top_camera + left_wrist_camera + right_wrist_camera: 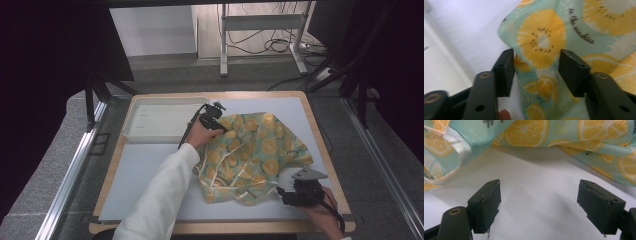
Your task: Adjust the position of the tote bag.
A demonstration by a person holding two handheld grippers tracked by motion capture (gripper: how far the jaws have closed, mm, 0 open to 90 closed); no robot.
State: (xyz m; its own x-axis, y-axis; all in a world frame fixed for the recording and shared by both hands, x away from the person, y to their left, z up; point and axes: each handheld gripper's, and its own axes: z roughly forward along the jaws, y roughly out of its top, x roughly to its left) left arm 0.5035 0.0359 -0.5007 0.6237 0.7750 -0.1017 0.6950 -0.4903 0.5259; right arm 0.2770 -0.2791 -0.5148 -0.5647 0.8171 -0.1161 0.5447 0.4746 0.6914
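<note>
A mint-green cloth printed with yellow lemon slices (255, 150) lies crumpled on the right half of the white mat (145, 170), with white strap loops trailing at its near edge. My left gripper (217, 125) is at the cloth's far left corner. In the left gripper view a raised fold of the cloth (541, 42) stands between the two jaws of that gripper (536, 72), and the pads do not press on it. My right gripper (281, 194) rests low at the near right, open (540, 200) over bare mat, just short of the cloth's edge (579, 137).
A shallow white tray (135, 131) stands at the far left of the mat, close to my left hand. The wooden table edge (320, 145) runs just right of the cloth. Bare mat lies at the near left.
</note>
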